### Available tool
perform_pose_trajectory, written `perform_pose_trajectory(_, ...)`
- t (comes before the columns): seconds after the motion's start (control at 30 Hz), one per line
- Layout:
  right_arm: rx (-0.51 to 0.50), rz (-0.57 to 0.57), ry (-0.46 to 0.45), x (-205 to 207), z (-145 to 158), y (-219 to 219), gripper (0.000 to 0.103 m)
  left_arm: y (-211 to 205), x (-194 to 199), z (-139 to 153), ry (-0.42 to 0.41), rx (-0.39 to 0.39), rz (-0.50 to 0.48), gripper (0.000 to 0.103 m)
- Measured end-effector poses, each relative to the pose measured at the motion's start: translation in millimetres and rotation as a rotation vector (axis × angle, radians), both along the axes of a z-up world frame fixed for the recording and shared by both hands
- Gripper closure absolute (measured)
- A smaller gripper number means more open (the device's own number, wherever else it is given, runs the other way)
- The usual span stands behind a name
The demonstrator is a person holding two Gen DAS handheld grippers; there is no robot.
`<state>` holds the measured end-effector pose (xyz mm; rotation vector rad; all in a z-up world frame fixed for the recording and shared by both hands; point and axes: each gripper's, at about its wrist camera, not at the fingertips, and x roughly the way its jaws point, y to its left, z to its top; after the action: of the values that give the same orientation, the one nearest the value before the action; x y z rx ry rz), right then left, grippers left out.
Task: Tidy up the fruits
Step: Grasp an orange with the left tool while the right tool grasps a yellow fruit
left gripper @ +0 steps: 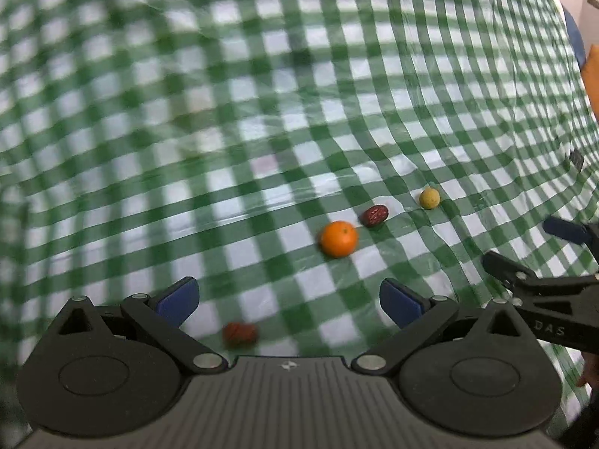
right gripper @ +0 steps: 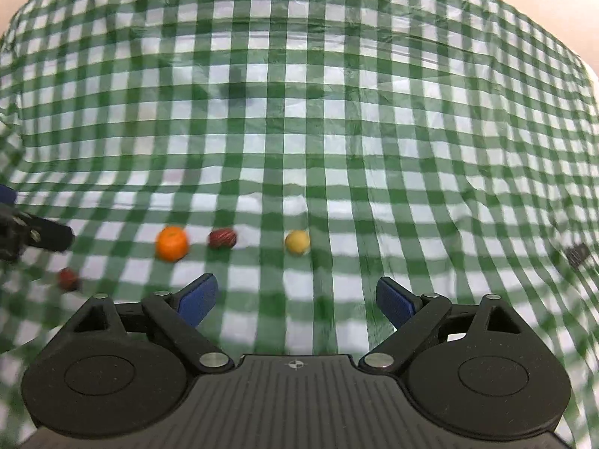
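Both tools, the left tool point(left gripper: 288, 301) and right tool point(right gripper: 297, 301), gape wide and empty above the checked tabletop point(right gripper: 337, 112), apparently approaching the row of orange point(right gripper: 171, 243), red date point(right gripper: 222, 238) and yellow fruit point(right gripper: 297, 241); next, one must close on a fruit.

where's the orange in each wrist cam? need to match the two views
Left wrist: orange lies right of centre on the checked cloth, ahead of the open left gripper.
Right wrist: orange lies left of centre, ahead and left of the open right gripper.
Shared landmark: the dark red fruit lies just right of the orange in both views.
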<state>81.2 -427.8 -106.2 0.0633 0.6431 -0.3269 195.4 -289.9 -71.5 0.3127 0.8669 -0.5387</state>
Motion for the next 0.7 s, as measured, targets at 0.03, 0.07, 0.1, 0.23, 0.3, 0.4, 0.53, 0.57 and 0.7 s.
perform_pose_trajectory(0.03,-0.002,0.005,0.004,11,-6,-5,0.017,-7,9,-8,0.007,0.001,-0.003,0.0)
perform_pose_trajectory(0.07,-0.001,0.008,0.014,23,-14,-11,0.023,-17,18,-18,0.016,0.008,-0.004,0.001)
perform_pose_trajectory(0.1,0.005,0.01,0.02,31,-21,-18,0.028,-23,26,-27,0.028,0.011,-0.009,0.001)
perform_pose_trajectory(0.23,0.029,0.029,0.027,64,-45,-37,0.039,-45,48,-51,0.062,0.016,-0.055,0.001)
perform_pose_trajectory(0.3,0.037,0.039,0.025,75,-54,-44,0.044,-57,55,-59,0.065,0.026,-0.082,0.001)
perform_pose_trajectory(0.4,0.033,0.062,0.03,90,-66,-46,0.052,-71,61,-70,0.067,0.039,-0.1,0.001)
perform_pose_trajectory(0.53,0.026,0.081,0.042,105,-78,-49,0.069,-84,72,-83,0.088,0.082,-0.086,0.033)
perform_pose_trajectory(0.57,0.026,0.081,0.033,105,-79,-49,0.075,-84,74,-84,0.104,0.072,-0.089,0.041)
perform_pose_trajectory(0.7,0.005,0.039,0.009,95,-75,-55,0.075,-78,71,-71,0.095,0.025,-0.088,0.065)
